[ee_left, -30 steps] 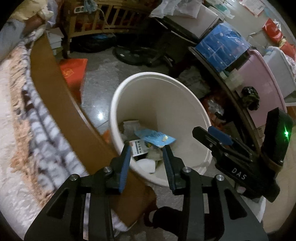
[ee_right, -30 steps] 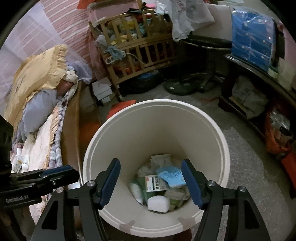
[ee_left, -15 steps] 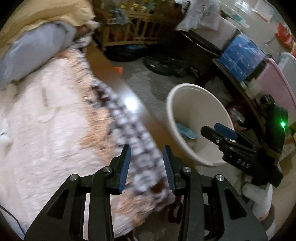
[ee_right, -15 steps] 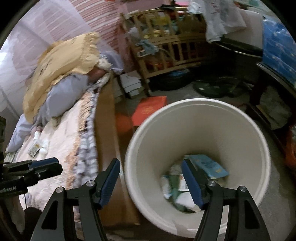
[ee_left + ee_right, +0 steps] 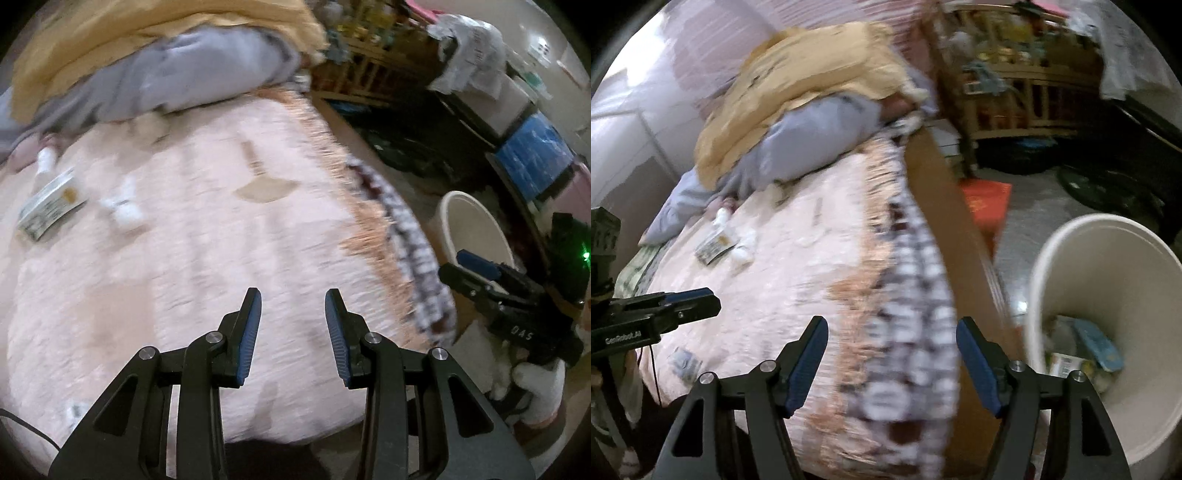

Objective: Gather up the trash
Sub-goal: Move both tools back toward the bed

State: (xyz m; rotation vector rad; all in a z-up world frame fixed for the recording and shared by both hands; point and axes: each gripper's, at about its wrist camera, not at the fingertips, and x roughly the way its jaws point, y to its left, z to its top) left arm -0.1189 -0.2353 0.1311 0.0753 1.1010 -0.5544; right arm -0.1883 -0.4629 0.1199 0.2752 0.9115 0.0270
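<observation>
While both grippers hang over the pink bed (image 5: 221,236), the left gripper (image 5: 291,332) and right gripper (image 5: 892,363) are spread apart, empty. A flat packet (image 5: 50,206) and crumpled tissue (image 5: 123,206) lie near the bed's pillows; the white bin (image 5: 1108,295) stands beside the bed.

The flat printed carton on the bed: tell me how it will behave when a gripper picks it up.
The carton lies flat on soft bedding, so it probably sinks a little under the fingers. It looks thin and likely light, perhaps empty, so a firm squeeze may crush it. Blur hides its finish.
</observation>
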